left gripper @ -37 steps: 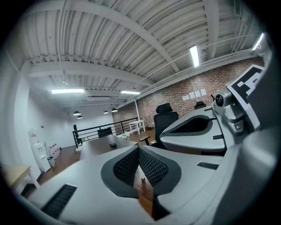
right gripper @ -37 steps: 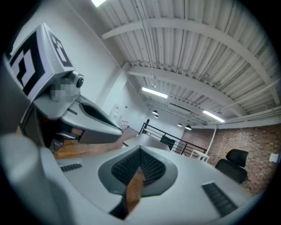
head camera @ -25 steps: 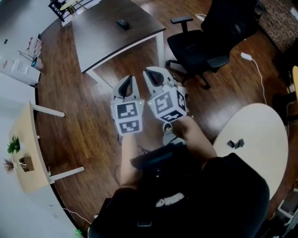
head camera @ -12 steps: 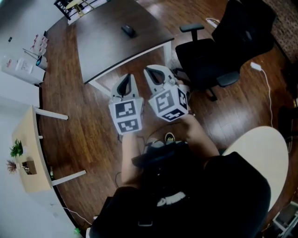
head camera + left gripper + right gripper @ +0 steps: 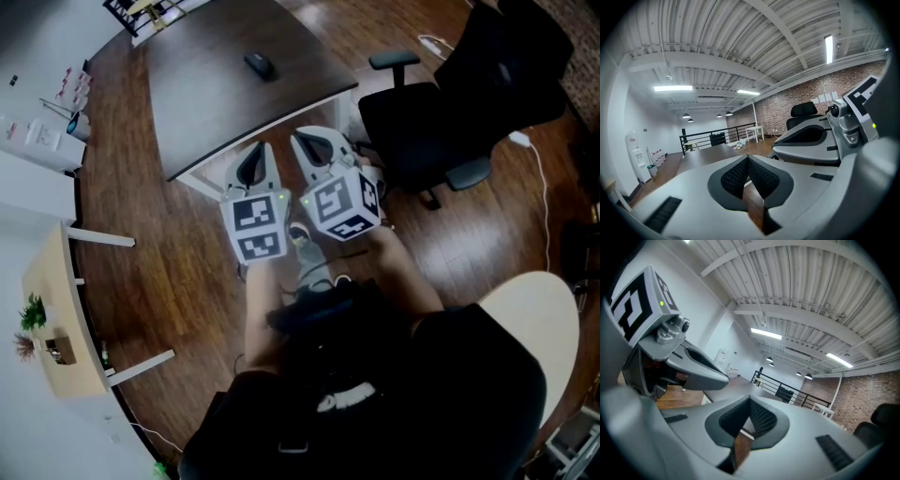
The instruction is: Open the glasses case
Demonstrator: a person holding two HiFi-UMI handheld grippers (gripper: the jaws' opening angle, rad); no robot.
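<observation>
Two grippers sit side by side ahead of me. The left gripper (image 5: 259,150) and right gripper (image 5: 306,141) each have their jaws pressed together with nothing between them. Both hang over the wood floor (image 5: 178,253), tips near the edge of one dark table (image 5: 216,103). One small dark case (image 5: 260,65) lies on that table, well apart from both grippers; it is too small for me to tell whether it is closed. One black chair (image 5: 450,103) stands right of the table. One round pale table (image 5: 525,319) is at lower right, and one pale shelf (image 5: 56,309) with two plants at left.
</observation>
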